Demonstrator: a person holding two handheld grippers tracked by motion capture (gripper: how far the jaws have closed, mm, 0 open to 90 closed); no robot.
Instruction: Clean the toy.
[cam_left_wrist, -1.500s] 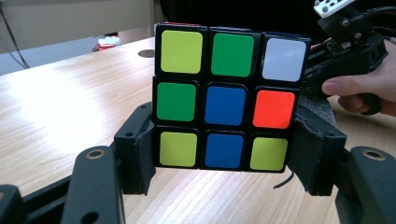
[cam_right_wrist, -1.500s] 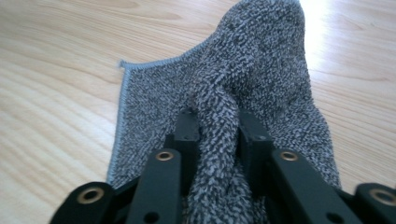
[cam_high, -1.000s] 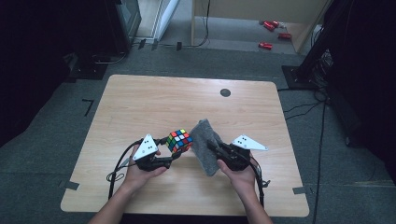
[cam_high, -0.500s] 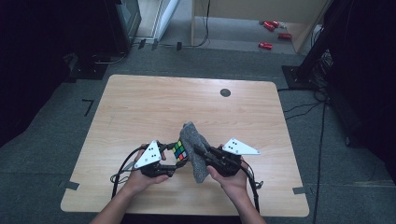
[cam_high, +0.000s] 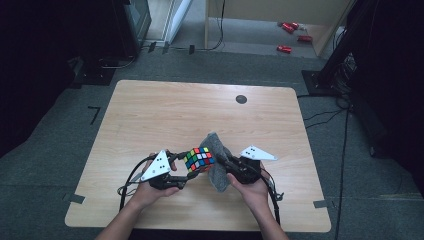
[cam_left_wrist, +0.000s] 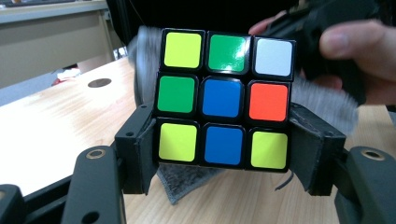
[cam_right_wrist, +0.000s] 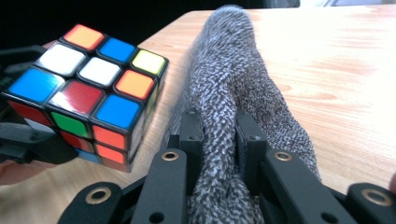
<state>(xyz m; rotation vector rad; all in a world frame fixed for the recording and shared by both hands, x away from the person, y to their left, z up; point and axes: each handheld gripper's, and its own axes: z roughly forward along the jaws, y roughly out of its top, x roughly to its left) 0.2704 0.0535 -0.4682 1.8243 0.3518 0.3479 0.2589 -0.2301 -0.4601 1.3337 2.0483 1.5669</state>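
The left gripper (cam_left_wrist: 224, 179) was clamped on the lower sides of a Rubik's cube (cam_left_wrist: 225, 98), held above the near part of the wooden table (cam_high: 165, 115). The right gripper (cam_right_wrist: 219, 135) was pinched on a grey cloth (cam_right_wrist: 233, 93) just beside the cube; the cube hid part of that cloth in the left gripper view.

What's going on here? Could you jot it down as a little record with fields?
Setting: wooden table, person working with two hand-held grippers
Left gripper: shut on the puzzle cube, gripped by its sides
Right gripper: shut on a grey cloth
Cube and cloth: side by side, cloth just behind the cube; contact unclear
Likely activity: wiping the cube, a guess
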